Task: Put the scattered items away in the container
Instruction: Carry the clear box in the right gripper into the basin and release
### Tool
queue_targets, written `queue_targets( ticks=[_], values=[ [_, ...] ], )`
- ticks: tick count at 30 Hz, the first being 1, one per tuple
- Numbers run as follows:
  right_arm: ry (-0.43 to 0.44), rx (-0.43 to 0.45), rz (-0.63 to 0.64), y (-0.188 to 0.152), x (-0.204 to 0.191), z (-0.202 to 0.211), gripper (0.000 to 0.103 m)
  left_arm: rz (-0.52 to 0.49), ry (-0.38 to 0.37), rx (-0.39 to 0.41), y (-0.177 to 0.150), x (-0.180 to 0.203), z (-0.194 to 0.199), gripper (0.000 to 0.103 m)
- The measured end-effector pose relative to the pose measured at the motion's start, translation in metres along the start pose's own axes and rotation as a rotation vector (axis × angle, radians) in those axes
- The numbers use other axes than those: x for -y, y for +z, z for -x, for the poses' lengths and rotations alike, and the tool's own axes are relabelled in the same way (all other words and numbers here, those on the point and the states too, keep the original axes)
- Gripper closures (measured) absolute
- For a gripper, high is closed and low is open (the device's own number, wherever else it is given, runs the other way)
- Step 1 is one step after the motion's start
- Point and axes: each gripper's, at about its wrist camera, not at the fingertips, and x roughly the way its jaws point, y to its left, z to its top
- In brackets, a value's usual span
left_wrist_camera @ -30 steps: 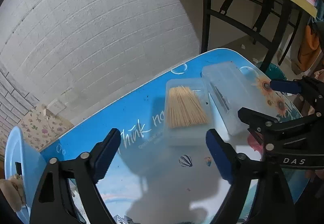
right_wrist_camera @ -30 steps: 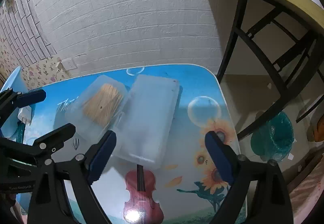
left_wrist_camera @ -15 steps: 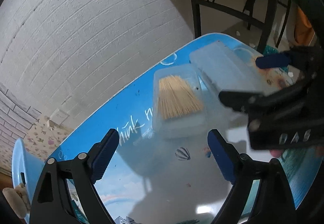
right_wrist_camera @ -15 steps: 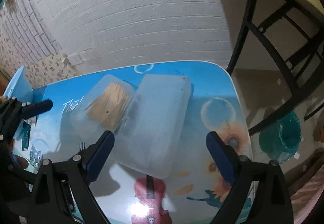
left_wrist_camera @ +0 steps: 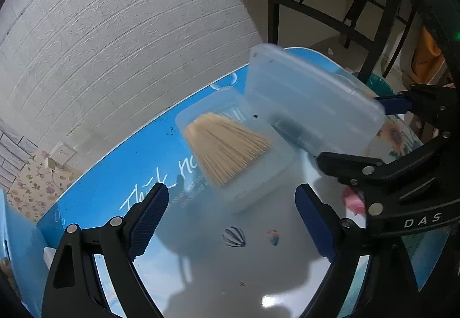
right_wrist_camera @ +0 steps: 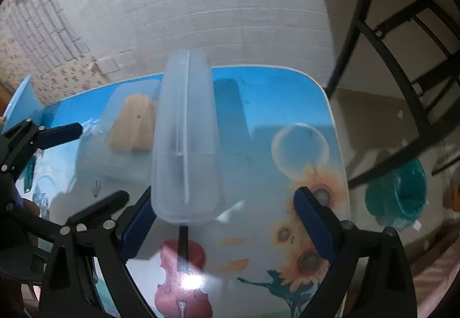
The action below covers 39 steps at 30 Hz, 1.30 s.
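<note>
A clear plastic box (left_wrist_camera: 244, 156) holds a fan of wooden sticks (left_wrist_camera: 227, 145) on the blue printed table (left_wrist_camera: 115, 174). Its hinged clear lid (left_wrist_camera: 310, 99) stands raised on edge to the right of the box. In the right wrist view the lid (right_wrist_camera: 187, 145) rises upright, its near end by my left blue pad (right_wrist_camera: 138, 228). My right gripper (right_wrist_camera: 227, 228) is open, touching the lid from the side. My left gripper (left_wrist_camera: 230, 220) is open and empty, just in front of the box. The sticks also show in the right wrist view (right_wrist_camera: 132, 125).
A white brick wall lies behind the table. A black-framed side table (left_wrist_camera: 345, 1) stands at the back right. A teal basin (right_wrist_camera: 396, 194) sits on the floor to the right. A blue chair (left_wrist_camera: 17, 260) is at the left. The table's right edge (right_wrist_camera: 333, 122) is close.
The lid lay flat beside the box and is now tipped up on its hinge. My right gripper has moved in against it. My left gripper has come closer to the box.
</note>
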Motion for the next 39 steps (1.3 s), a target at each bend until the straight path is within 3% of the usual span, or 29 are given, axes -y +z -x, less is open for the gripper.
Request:
queue_targets(
  ticks=[3, 5, 9, 10, 21, 27, 33, 39],
  values=[
    [0.004, 0.022, 0.018, 0.002, 0.004, 0.002, 0.011, -0.010, 0.010, 0.013, -0.002, 0.001, 0.006, 0.013],
    [0.062, 0.013, 0.021, 0.003, 0.005, 0.001, 0.018, -0.008, 0.014, 0.011, -0.002, 0.000, 0.006, 0.013],
    [0.068, 0.020, 0.049, 0.006, 0.000, 0.003, 0.060, 0.019, 0.024, 0.000, 0.000, -0.005, 0.001, 0.013],
    [0.070, 0.030, 0.047, 0.006, 0.001, 0.004, 0.064, 0.025, 0.023, 0.000, 0.001, -0.006, 0.001, 0.013],
    [0.159, 0.116, 0.083, 0.007, -0.021, 0.049, 0.072, 0.053, 0.022, 0.033, -0.004, -0.001, 0.011, 0.013],
    [0.274, 0.131, 0.118, 0.001, -0.037, 0.075, 0.072, 0.027, 0.037, 0.072, -0.008, 0.011, 0.022, 0.013],
    [0.345, 0.140, 0.139, 0.001, -0.052, 0.098, 0.072, 0.040, 0.066, 0.110, -0.013, 0.000, 0.038, 0.014],
    [0.422, 0.169, 0.208, 0.008, -0.094, 0.129, 0.072, 0.058, 0.118, 0.182, -0.022, -0.023, 0.077, 0.014]
  ],
)
